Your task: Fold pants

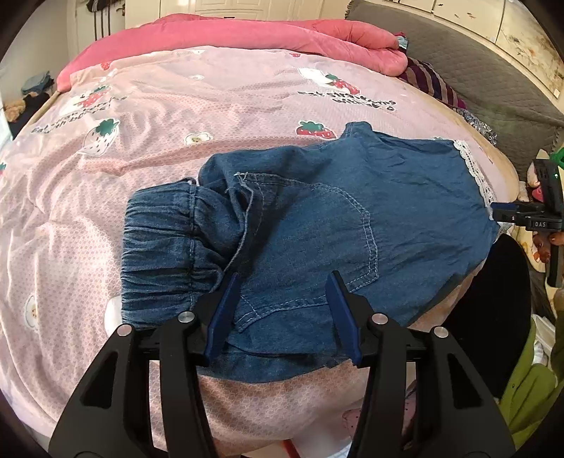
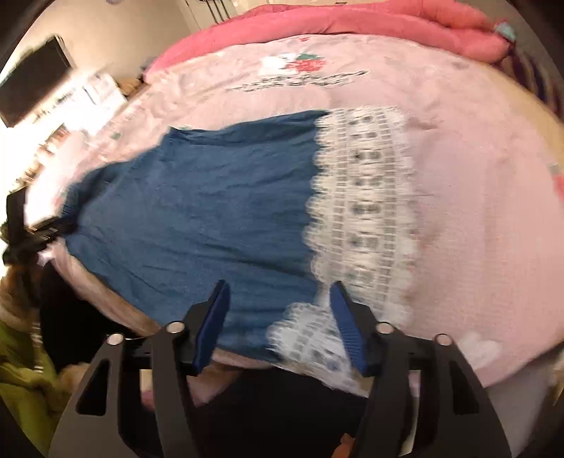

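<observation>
Left gripper [image 1: 283,310], nearest in the left wrist view: jaws part-way apart, pads straddling the near edge of the denim pants [image 1: 317,218] at 6 o'clock; cloth lies between the pads, none visibly pinched.

Right gripper [image 2: 278,324]: jaws also apart, over the near hem where the lace trim [image 2: 363,197] curls back on itself. This view is motion-blurred; no grip evident.

Pants lie flat across the pink strawberry-print bedspread [image 1: 158,116], elastic waistband [image 1: 162,246] toward 9 o'clock in the left view, lace cuff toward 3 o'clock.

Handling, judged: thin soft denim, light, drapes and wrinkles readily, not slippery. The gathered waistband is the bulkiest hold. Lace looks delicate and likely to snag, so pinch the denim just inside it.

Far, 12 o'clock: rolled pink quilt [image 1: 246,31].
</observation>
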The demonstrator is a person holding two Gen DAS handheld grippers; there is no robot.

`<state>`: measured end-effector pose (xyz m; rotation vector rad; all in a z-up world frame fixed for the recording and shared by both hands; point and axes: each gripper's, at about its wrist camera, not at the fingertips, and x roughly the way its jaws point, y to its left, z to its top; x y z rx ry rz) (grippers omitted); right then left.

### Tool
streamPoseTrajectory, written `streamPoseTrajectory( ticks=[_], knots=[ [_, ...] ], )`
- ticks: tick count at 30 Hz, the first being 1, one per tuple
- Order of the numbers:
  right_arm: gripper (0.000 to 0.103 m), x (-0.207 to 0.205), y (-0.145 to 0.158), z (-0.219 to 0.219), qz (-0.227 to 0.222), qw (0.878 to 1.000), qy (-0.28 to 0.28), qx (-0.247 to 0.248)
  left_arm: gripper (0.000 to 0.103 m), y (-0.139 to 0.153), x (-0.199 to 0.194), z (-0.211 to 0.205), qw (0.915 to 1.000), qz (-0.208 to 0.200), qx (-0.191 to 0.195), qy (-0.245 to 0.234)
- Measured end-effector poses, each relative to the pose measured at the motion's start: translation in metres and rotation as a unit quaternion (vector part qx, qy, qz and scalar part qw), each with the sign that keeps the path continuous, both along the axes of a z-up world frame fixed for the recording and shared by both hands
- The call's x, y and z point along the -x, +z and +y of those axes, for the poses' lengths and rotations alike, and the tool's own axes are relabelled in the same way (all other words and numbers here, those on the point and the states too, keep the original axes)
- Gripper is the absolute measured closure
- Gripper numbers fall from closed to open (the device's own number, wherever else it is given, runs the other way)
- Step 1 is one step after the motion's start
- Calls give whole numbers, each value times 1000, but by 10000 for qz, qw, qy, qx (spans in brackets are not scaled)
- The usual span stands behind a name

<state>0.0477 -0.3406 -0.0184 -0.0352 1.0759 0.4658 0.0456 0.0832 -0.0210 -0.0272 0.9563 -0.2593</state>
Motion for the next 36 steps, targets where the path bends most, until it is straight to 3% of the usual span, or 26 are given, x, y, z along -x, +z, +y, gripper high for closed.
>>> streamPoseTrajectory(
  ticks=[6, 12, 16, 18, 23, 26, 33, 36],
  knots=[
    [27, 8, 35, 9, -504, 9980, 126, -370, 38, 20, 12, -7, 9996, -262, -44, 38],
    [24, 14, 39, 95, -626, 9876, 1262, -690, 23, 54, 38, 13, 9961, -649, -360, 475],
    [24, 22, 21, 165, -340, 9735, 2152, -693, 22, 44, 34, 39, 9937, -379, -404, 974],
    [24, 27, 14, 188, -292, 9658, 2484, -687, 22, 33, 26, 51, 9928, -208, -217, 1157],
    [24, 37, -14, 229, 193, 9536, 2966, -482, 25, 7, 11, 71, 9886, 76, -206, 1488],
    [22, 50, -27, 239, 261, 9488, 3122, -397, 17, 1, 11, 75, 9879, 59, -267, 1527],
    [24, 64, -15, 226, 494, 9409, 3291, -629, 16, 16, 13, 70, 9882, -137, -241, 1506],
    [24, 50, 8, 199, 135, 9529, 2935, -750, 16, 43, 20, 63, 9891, -419, -57, 1412]
  ],
)
